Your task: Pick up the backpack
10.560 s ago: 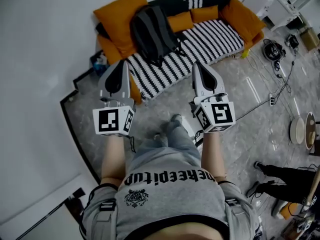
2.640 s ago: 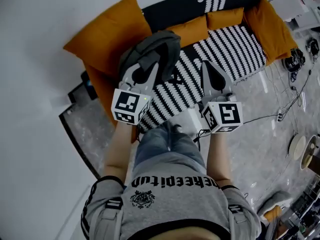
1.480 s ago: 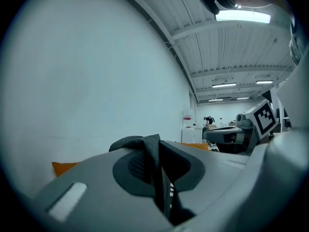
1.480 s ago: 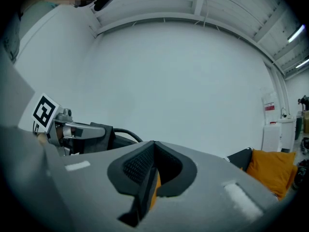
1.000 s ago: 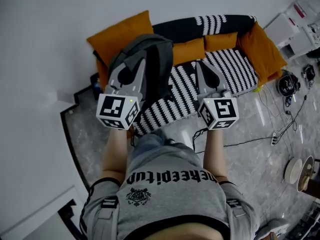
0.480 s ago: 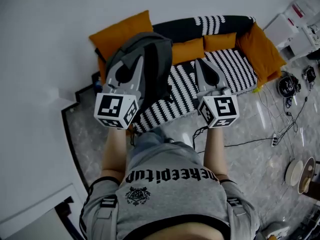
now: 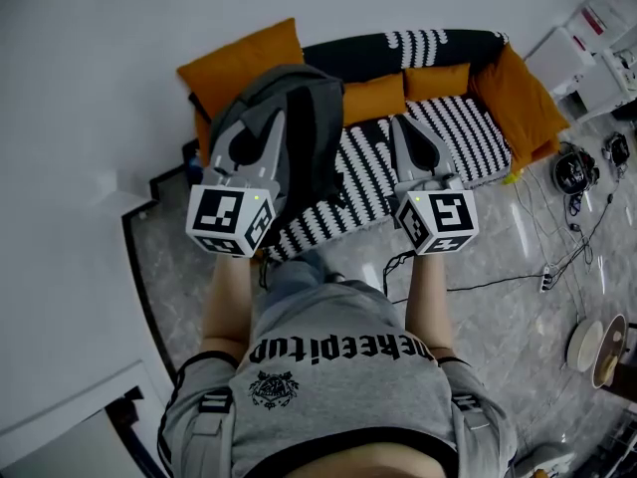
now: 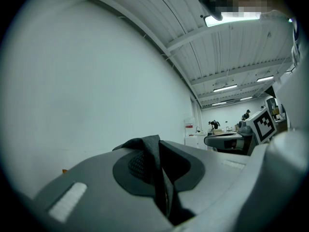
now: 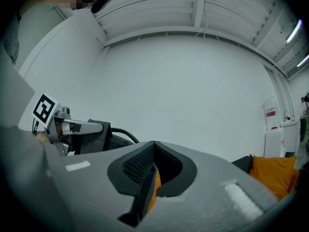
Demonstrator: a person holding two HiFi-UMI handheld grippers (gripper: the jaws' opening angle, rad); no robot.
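Landmark: a sofa [image 7: 460, 127] with a black-and-white striped seat stood against the white wall.
Backpack: the dark grey backpack [image 7: 317, 139] was over the sofa's left end, overlapping the striped seat and the lower edge of the large cushion there. From above I could not tell whether its bottom was clear of the seat.
Left gripper: the left gripper [image 7: 280, 120] reached toward the sofa's left end, above the backpack. Its jaws were clamped on a dark fabric strap [image 8: 150, 151] of the backpack, which stood up between the pads in the left gripper view.
Right gripper: the right gripper [image 7: 404, 124] pointed at the middle of the sofa's seat, just right of the backpack and apart from it. Its jaws were together, with nothing between them. Only orange from the sofa behind showed through the recess in the right gripper view.
Cushions: a large orange cushion [image 7: 237, 63] leaned at the sofa's left end. Two small orange cushions [image 7: 373, 99] lay along its back, and another big one [image 7: 522, 90] sat at its right end.
Person: the holder, in a grey printed shirt [image 7: 343, 381], stood in front of the sofa.
Floor: grey marbled floor [image 7: 518, 252] lay in front of the sofa, with cables [image 7: 508, 279] trailing off its right end.
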